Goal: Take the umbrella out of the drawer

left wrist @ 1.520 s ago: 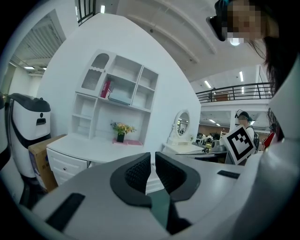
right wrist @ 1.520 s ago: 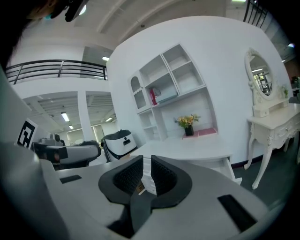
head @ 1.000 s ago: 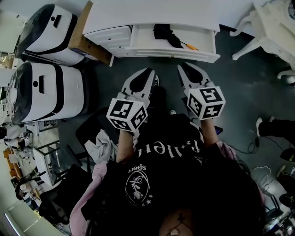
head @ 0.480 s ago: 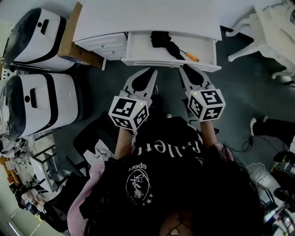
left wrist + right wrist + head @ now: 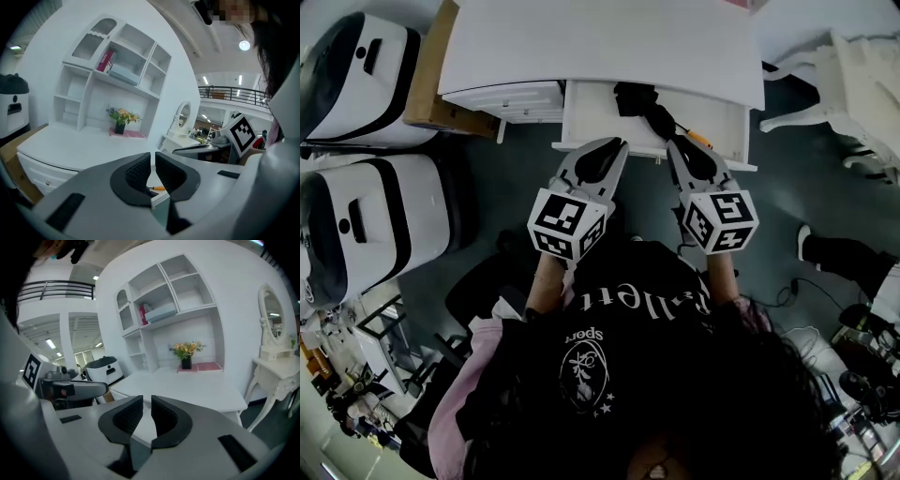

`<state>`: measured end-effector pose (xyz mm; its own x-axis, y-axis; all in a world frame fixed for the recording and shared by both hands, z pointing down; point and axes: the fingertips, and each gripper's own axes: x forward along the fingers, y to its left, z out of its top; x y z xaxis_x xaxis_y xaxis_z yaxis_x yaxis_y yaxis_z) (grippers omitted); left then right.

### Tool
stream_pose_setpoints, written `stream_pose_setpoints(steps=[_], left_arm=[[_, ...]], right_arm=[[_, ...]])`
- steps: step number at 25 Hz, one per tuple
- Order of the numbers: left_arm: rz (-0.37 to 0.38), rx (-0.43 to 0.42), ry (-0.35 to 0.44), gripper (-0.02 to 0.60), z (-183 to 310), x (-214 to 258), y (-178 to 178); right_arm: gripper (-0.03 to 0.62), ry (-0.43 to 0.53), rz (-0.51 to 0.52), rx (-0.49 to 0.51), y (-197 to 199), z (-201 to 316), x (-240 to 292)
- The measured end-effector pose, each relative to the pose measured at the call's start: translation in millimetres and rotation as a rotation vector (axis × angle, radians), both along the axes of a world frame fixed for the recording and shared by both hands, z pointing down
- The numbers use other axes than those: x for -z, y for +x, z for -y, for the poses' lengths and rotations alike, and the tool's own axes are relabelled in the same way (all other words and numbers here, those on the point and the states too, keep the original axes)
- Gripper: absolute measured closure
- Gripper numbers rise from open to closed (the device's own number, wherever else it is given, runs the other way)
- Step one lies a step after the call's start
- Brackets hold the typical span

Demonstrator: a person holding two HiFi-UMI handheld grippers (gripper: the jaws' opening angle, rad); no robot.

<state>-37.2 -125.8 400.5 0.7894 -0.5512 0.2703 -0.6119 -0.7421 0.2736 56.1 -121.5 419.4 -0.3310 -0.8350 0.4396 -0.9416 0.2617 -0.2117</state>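
A black folded umbrella [image 5: 639, 98] lies in the open white drawer [image 5: 586, 111] of the desk [image 5: 600, 42], with an orange-handled tool [image 5: 698, 139] beside it on the right. My left gripper [image 5: 619, 143] is shut and empty, its tips at the drawer's front edge just short of the umbrella. My right gripper [image 5: 673, 146] is also shut and empty, its tips over the front edge near the orange handle. In the left gripper view the shut left gripper [image 5: 153, 157] shows the orange handle [image 5: 160, 188] below it. In the right gripper view the right gripper [image 5: 147, 401] points at the desk top [image 5: 187, 385].
Two white-and-black machines [image 5: 356, 70] [image 5: 375, 220] stand on the floor at the left, with a cardboard box [image 5: 427, 80] against the desk. A white vanity table [image 5: 853, 80] is at the right. The desk carries a shelf hutch [image 5: 117, 70] and a flower pot [image 5: 186, 352].
The person has stepped toward the desk. Both grippers have moved forward together, from well short of the drawer to its front edge. Both stay shut.
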Motion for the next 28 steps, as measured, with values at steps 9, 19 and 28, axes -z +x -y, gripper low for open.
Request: stream_pose_setpoints(steps=[9, 19, 28], left_arm=[[0.029, -0.041, -0.002, 0.540, 81, -20, -5], [0.037, -0.032, -0.022, 0.540, 129, -29, -4], [0.061, 0.066, -0.066, 0.540, 145, -41, 10]], right_arm=[[0.516, -0.086, -0.037, 0.008, -11, 60, -32], [0.514, -0.191, -0.100, 0.046, 3, 99, -86], [0.514, -0.313, -0.149, 0.195, 23, 118, -144]])
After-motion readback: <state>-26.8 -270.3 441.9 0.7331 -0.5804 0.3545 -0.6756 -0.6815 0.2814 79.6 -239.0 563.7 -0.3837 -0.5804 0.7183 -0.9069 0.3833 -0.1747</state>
